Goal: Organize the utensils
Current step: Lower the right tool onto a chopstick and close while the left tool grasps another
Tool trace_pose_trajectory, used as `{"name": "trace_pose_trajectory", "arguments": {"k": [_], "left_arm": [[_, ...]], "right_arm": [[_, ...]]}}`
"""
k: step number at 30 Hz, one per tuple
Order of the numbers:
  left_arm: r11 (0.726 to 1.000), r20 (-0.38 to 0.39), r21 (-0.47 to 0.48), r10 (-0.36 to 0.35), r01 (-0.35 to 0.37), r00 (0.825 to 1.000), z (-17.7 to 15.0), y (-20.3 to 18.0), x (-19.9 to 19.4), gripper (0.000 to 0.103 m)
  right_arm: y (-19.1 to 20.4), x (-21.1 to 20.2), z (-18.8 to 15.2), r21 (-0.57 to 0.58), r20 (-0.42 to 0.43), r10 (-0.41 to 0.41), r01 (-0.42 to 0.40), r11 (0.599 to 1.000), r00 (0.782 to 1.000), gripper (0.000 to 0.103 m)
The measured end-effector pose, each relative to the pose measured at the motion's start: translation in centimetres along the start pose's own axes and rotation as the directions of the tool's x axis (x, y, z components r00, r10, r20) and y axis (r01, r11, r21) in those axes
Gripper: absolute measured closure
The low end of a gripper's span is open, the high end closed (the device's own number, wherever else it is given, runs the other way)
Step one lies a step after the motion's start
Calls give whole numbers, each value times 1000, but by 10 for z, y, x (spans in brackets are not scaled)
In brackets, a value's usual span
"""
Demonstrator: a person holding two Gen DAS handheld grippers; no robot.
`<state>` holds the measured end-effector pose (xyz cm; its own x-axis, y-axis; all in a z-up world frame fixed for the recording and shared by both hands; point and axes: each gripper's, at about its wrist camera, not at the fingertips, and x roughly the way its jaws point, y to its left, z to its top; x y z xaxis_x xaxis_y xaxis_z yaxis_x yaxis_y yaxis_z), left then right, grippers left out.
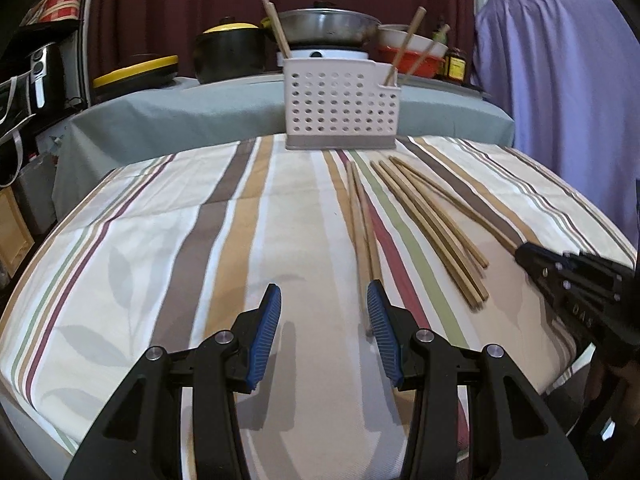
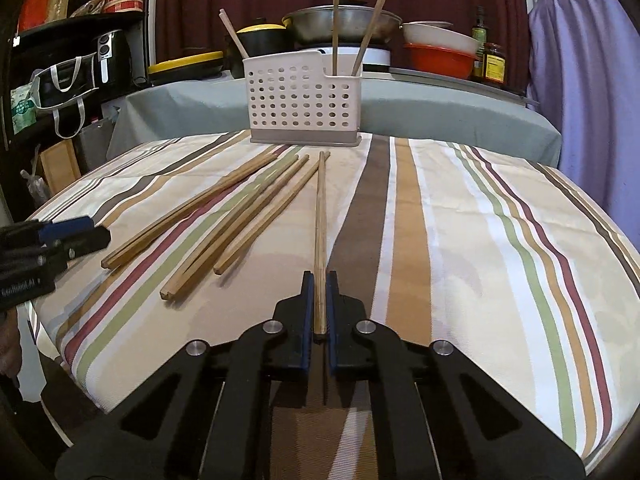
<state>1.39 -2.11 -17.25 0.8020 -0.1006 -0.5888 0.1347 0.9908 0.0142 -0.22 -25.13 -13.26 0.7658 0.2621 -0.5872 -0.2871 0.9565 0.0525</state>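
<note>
A white perforated utensil holder (image 1: pixel 340 104) (image 2: pixel 304 100) stands at the far side of the striped tablecloth, with three wooden chopsticks (image 2: pixel 335 28) upright in it. Several loose chopsticks (image 1: pixel 432 224) (image 2: pixel 236 216) lie on the cloth. My left gripper (image 1: pixel 323 300) is open, low over the cloth, with the near end of a chopstick pair (image 1: pixel 362 220) beside its right finger. My right gripper (image 2: pixel 319 280) is shut on one chopstick (image 2: pixel 320 216) that points toward the holder; it also shows at the right edge of the left wrist view (image 1: pixel 520 254).
Behind the table a grey-covered counter (image 2: pixel 440 112) carries a steel pan (image 2: pixel 344 24), a black-and-yellow pot (image 1: pixel 228 52), bowls and bottles. Shelves with appliances stand at left (image 2: pixel 80 60). A purple cloth (image 1: pixel 560 80) hangs at right.
</note>
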Motion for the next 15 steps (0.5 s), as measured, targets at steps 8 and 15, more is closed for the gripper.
{"name": "trace_pose_trajectory", "arguments": {"k": [8,15], "left_arm": [[1000,-21,10,-3,4,1000,-4,-2,7,58],[1000,-30,23,-16,17,999,-5,-6,10,58]], "right_arm": [[-2,0,2,3,-2,-1,1,1000,1000,97],[-2,1,1,3,-5,0,0,1000,1000,97]]}}
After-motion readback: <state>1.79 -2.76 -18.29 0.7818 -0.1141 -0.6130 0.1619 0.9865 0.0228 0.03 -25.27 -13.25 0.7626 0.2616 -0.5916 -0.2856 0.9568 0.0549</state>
